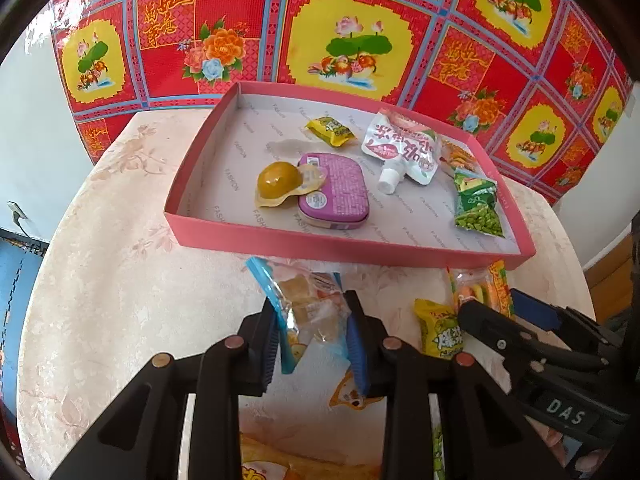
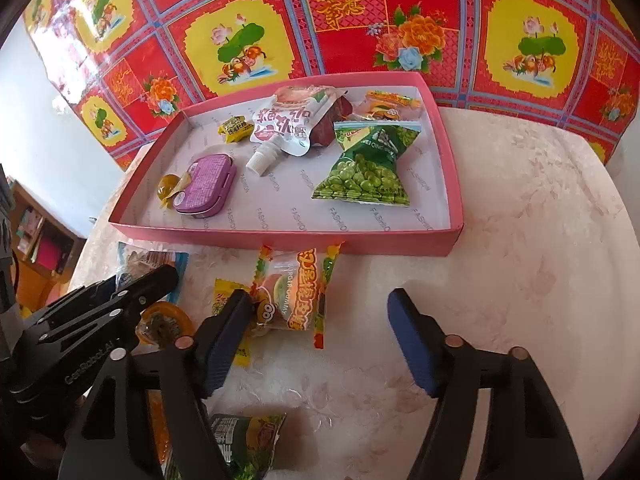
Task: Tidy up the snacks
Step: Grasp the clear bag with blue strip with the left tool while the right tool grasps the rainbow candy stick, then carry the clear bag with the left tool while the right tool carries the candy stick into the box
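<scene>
Your left gripper (image 1: 314,334) is clamped on a clear snack packet with blue edges (image 1: 308,312), both blue pads pressing its sides just in front of the pink tray (image 1: 348,242). Your right gripper (image 2: 320,344) has its jaws apart; no earlier view is given to compare. Its left pad (image 2: 224,344) sits beside a burger gummy packet (image 2: 294,292) that lies on the table between the fingers, nearer the left one, and the right pad (image 2: 414,344) stands well clear of it over bare tabletop.

The pink tray rests on a pale floral table (image 2: 540,240) against a red and yellow patterned backdrop (image 1: 352,40). Inside the tray you have a purple tin (image 1: 332,190) with an amber jelly cup (image 1: 278,182) touching its left side, a small yellow wrapped sweet (image 1: 330,130) farther back, a white spouted pouch (image 1: 400,148), and a green pea packet (image 2: 366,168) toward the right. An orange packet (image 2: 390,104) lies in the far right corner.

Outside the tray, a yellow packet (image 1: 440,332) lies just beside the burger gummy packet, and a green packet (image 2: 244,436) lies near the bottom edge of the right view.
</scene>
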Available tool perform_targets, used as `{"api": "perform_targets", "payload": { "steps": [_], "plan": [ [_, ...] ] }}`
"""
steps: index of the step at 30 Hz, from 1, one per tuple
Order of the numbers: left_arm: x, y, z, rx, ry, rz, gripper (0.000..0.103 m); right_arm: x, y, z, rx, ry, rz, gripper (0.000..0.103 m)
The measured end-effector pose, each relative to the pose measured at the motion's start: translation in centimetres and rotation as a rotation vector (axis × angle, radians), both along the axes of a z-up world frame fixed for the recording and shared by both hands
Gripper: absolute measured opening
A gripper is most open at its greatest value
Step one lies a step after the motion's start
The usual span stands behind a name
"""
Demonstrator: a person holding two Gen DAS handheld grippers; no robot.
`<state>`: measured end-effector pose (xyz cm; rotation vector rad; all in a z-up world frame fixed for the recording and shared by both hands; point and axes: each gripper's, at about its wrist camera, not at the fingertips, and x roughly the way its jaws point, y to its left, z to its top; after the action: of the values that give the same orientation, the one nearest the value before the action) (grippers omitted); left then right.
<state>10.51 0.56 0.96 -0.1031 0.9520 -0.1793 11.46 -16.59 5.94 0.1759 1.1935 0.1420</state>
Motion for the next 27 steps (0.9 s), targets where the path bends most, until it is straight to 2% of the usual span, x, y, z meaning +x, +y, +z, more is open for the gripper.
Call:
{"api": "perform_targets", "payload": {
  "steps": [6, 9, 11, 14, 17, 27],
  "plan": [
    [-0.1, 0.2, -0.1, -0.013, -0.011, -0.004, 0.031, -0.1, 0.2, 0.0, -0.028, -0.005, -0.002, 0.067],
    [-0.2, 0.5, 0.0, -0.037, -0.004, -0.016, 0.031, -0.1, -0.1, 0.0, -0.036, -0.004, -0.020, 0.055],
    [-0.4, 0.6, 0.0, -0.055, -0.002, -0.027, 0.031, 0.0, -0.5, 0.0, -0.017, 0.003, -0.032, 0.036],
    [-0.9, 0.6, 0.0, -0.057, -0.008, -0.037, 0.031, -0.3, -0.8, 0.0, 0.007, 0.006, -0.037, 0.028],
    [-1.3, 0.7, 0.3, -0.057, -0.021, -0.040, 0.031, -0.6, -0.8, 0.0, 0.027, 0.004, -0.031, 0.024],
    [-2.0, 1.3, 1.8, -0.060, -0.071, -0.020, 0.031, -1.7, -1.0, 2.0, 0.061, -0.058, -0.006, 0.023]
  ]
}}
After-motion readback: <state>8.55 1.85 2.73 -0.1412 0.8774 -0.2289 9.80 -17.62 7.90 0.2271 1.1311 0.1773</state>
